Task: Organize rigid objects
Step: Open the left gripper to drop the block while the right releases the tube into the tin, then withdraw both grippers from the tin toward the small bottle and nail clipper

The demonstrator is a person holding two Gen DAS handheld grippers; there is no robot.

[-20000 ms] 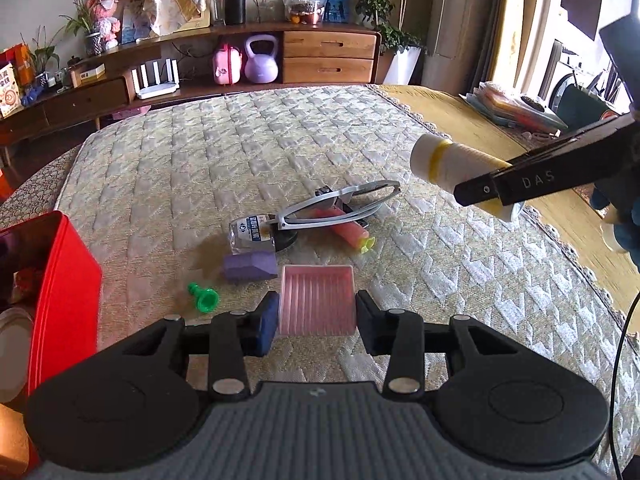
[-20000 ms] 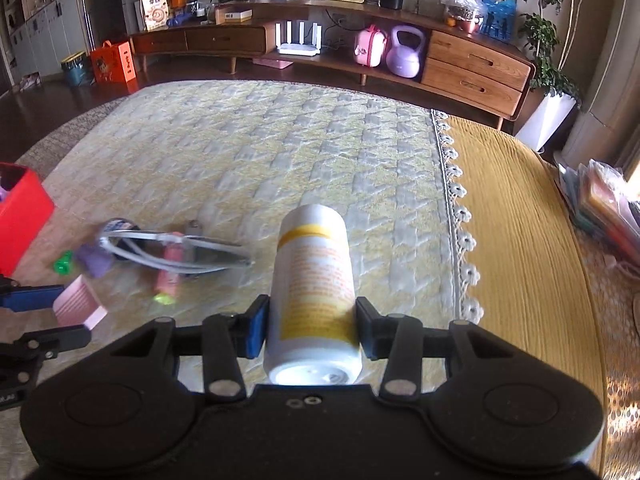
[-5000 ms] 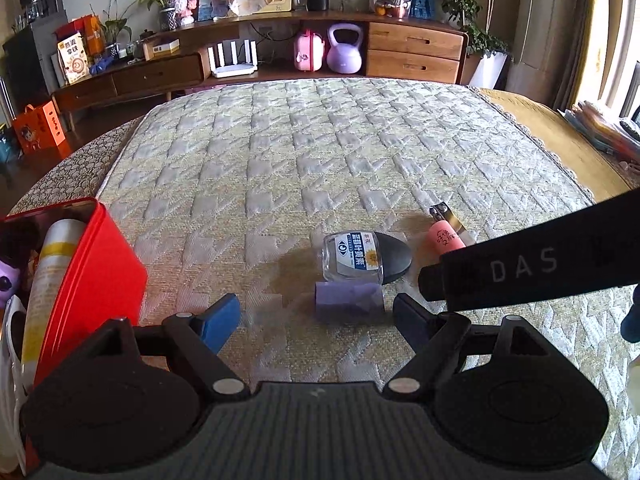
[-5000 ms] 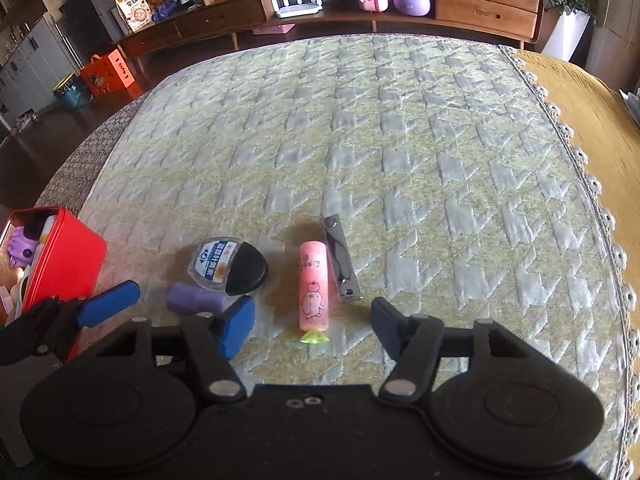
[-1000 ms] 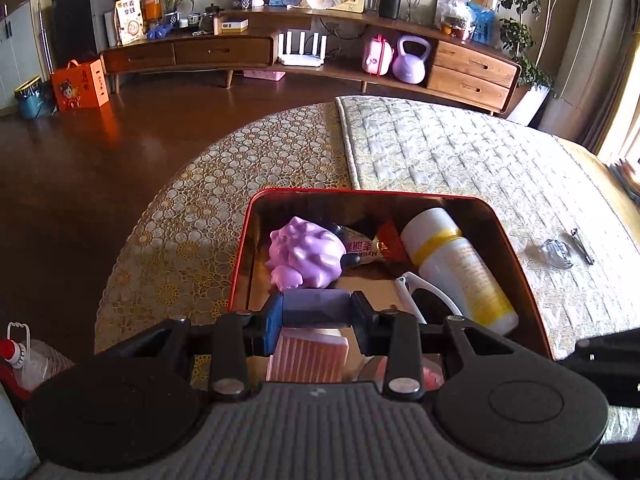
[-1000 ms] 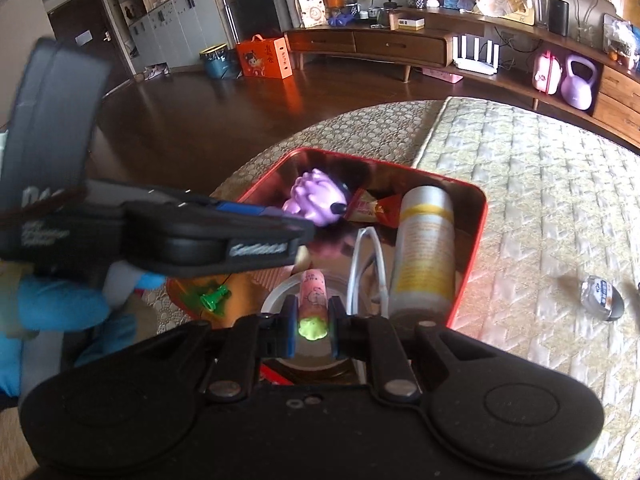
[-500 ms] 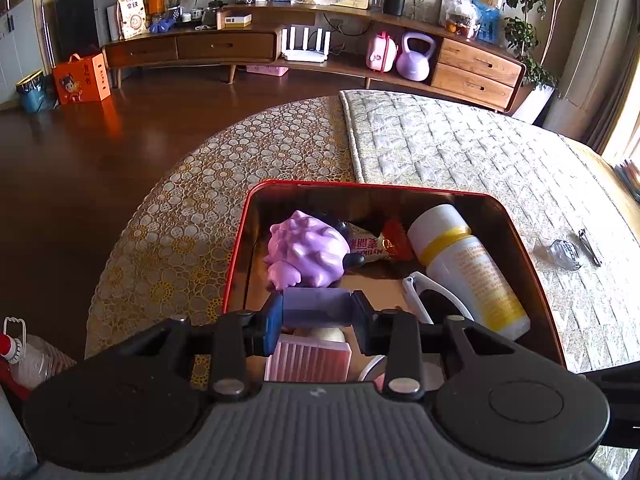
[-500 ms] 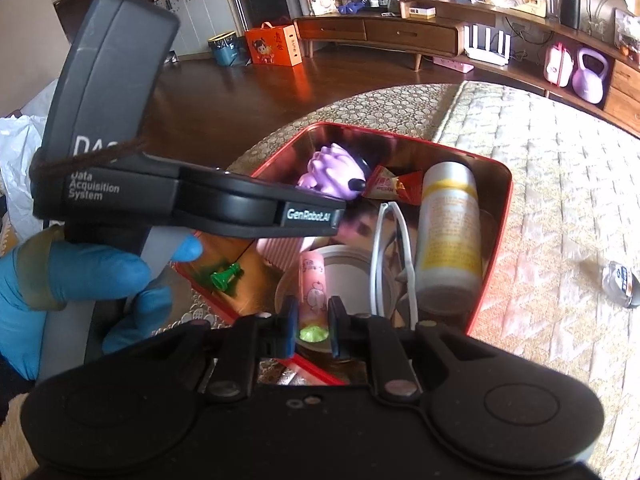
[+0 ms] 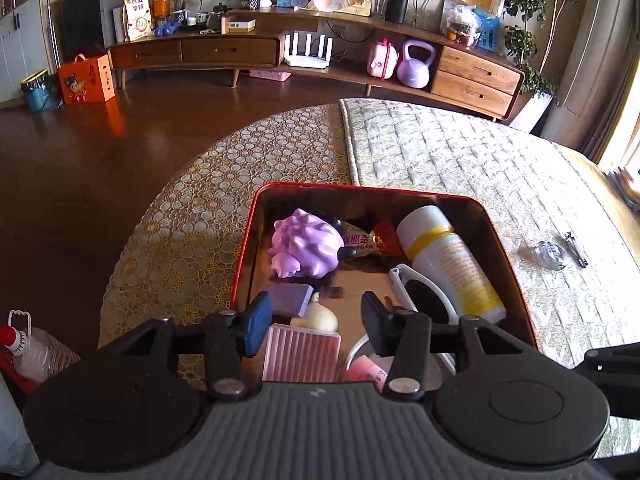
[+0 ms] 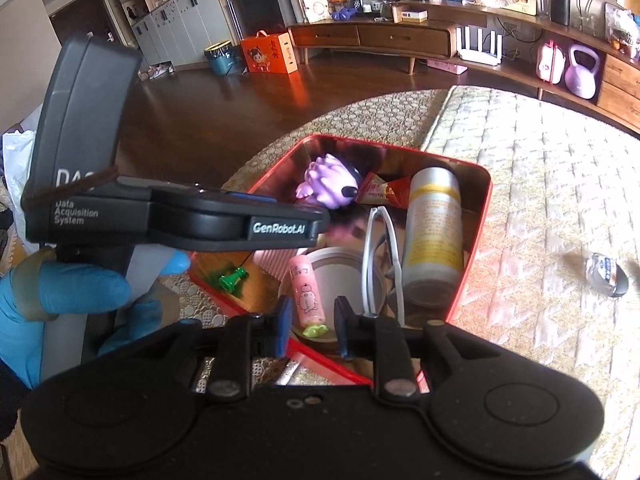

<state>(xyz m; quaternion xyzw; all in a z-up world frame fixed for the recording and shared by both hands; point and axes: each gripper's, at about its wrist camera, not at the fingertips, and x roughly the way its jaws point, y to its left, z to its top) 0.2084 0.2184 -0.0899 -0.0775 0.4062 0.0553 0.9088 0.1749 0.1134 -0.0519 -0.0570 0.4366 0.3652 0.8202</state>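
Both grippers have let go since 0.5 s ago: the purple block (image 9: 289, 299) that sat clamped between the left pads now lies loose on the floor of the red tin (image 9: 486, 210), and the pink tube (image 10: 307, 295) no longer touches the right pads. Left gripper (image 9: 312, 320) hovers over the near end of the tin, jaws spread wide, nothing between them. Right gripper (image 10: 310, 330) is parted wider than the tube, holding nothing; the tube lies on a round lid (image 10: 344, 262), green cap toward the camera. Block rests at the tin's left wall, just beside a cream garlic-shaped piece (image 9: 318, 319) and the pink ribbed box (image 9: 301, 353). Purple spiky toy (image 9: 306, 249) sits at the far left of the tin, snack packet (image 9: 366, 239) next to it, white bottle (image 9: 450, 260) with a yellow band along the right wall, white-framed glasses (image 10: 380, 256) between bottle and lid. Green pawn (image 10: 232, 278) stands in the near left corner in the right view. On the quilt (image 9: 460, 160), well apart from the tin, lie 2 items: a small clear bottle (image 9: 550, 254) and nail clippers (image 9: 576, 247). Blue-gloved left hand (image 10: 60, 296) grips the left handle.
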